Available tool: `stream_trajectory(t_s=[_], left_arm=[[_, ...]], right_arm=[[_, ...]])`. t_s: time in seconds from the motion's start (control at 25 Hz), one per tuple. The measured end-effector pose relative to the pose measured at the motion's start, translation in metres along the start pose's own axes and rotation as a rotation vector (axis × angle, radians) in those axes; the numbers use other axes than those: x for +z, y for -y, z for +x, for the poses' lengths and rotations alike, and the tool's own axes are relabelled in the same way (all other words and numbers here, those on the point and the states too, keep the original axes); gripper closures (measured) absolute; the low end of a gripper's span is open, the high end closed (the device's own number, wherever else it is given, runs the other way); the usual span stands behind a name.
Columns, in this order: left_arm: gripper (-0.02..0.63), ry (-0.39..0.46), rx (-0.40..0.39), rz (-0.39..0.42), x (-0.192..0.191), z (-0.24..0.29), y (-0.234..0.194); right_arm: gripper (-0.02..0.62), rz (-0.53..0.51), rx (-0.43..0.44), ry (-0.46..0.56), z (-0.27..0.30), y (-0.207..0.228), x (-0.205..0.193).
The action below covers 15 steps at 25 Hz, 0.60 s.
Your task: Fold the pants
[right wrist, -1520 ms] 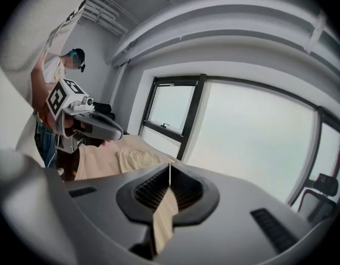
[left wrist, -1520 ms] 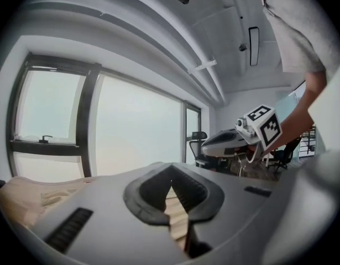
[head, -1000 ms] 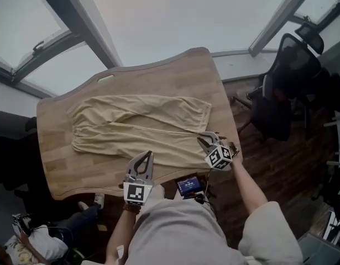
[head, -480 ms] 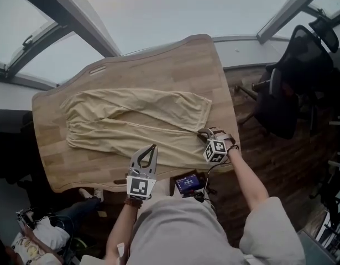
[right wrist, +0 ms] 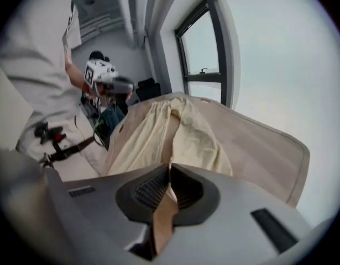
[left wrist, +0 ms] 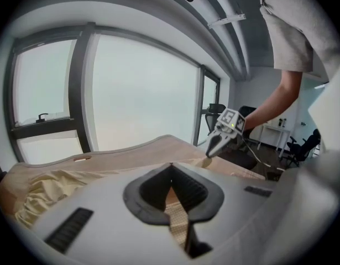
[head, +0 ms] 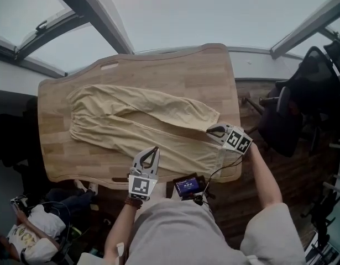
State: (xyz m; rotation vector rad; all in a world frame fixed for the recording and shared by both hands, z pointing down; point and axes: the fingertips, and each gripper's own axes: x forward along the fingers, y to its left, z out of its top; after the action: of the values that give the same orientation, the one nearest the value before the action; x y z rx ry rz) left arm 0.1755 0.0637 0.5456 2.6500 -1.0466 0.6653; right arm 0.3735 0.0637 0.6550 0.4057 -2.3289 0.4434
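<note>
Head view: beige waffle-weave pants (head: 142, 128) spread flat across light wooden table (head: 181, 70), waist to the left, cuffs to the right.
Left gripper (head: 154, 149): parked over the near leg's front edge, shut at the tips.
Right gripper (head: 213, 130): nosed into the inner corner of the near cuff, shut at the tips as well.
Change: right one slid out toward the table's right edge over the last second, apparently dragging the near cuff along; left barely budged.
Left gripper view: pressed together at the tips, waffle fabric peeking through the slit behind; pinching or just hovering, can't tell.
Right gripper view: closed too, looking straight down both legs; probably nipping the cuff.
Meaning for the task: looks like straightening out the near leg, no fold started yet.
</note>
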Motion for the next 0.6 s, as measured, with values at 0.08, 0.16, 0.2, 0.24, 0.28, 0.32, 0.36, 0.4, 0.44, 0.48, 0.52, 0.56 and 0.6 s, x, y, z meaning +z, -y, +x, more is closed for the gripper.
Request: stream_trajectory(t_s=[0.08,0.16,0.2,0.24,0.28,0.32,0.36,0.4,0.44,0.48,0.52,0.56,0.6], left_arm=[[0.598,-0.009,0.012,-0.005,-0.003,0.0,-0.002],[0.598,-0.008,0.026,-0.011,-0.004,0.0,-0.005],[0.598,-0.007,0.033,-0.015,-0.004,-0.001,-0.006],[0.598,-0.012,0.04,-0.022,-0.005,-0.001,-0.007],[0.598,-0.019,0.047,-0.029,-0.006,0.0,-0.009],[0.598,-0.025,0.054,-0.034,-0.008,-0.001,-0.011],[0.598,-0.032,0.059,-0.038,-0.01,-0.001,-0.012],[0.598,-0.039,0.063,-0.045,-0.013,-0.003,-0.012],[0.598,-0.047,0.067,-0.051,-0.016,-0.005,-0.013],[0.598,-0.055,0.073,-0.057,-0.018,-0.006,-0.014],[0.599,-0.062,0.079,-0.062,-0.019,-0.007,-0.016],[0.599,-0.067,0.085,-0.064,-0.02,-0.008,-0.018],[0.598,-0.072,0.092,-0.06,-0.019,-0.008,-0.02]], right_arm=[[0.578,0.063,0.035,0.048,-0.023,0.032,0.018],[0.578,0.12,0.066,0.085,-0.042,0.065,0.031],[0.578,0.149,0.076,0.105,-0.049,0.083,0.037],[0.578,0.179,0.079,0.126,-0.056,0.103,0.043],[0.578,0.207,0.073,0.146,-0.06,0.123,0.048],[0.578,0.231,0.058,0.162,-0.063,0.144,0.052],[0.578,0.251,0.033,0.176,-0.064,0.164,0.055],[0.578,0.27,-0.002,0.186,-0.064,0.183,0.056],[0.578,0.286,-0.046,0.191,-0.064,0.203,0.056],[0.578,0.301,-0.101,0.19,-0.063,0.223,0.054],[0.578,0.317,-0.165,0.185,-0.062,0.243,0.051],[0.578,0.332,-0.236,0.177,-0.062,0.263,0.048],[0.578,0.346,-0.318,0.168,-0.063,0.283,0.044]])
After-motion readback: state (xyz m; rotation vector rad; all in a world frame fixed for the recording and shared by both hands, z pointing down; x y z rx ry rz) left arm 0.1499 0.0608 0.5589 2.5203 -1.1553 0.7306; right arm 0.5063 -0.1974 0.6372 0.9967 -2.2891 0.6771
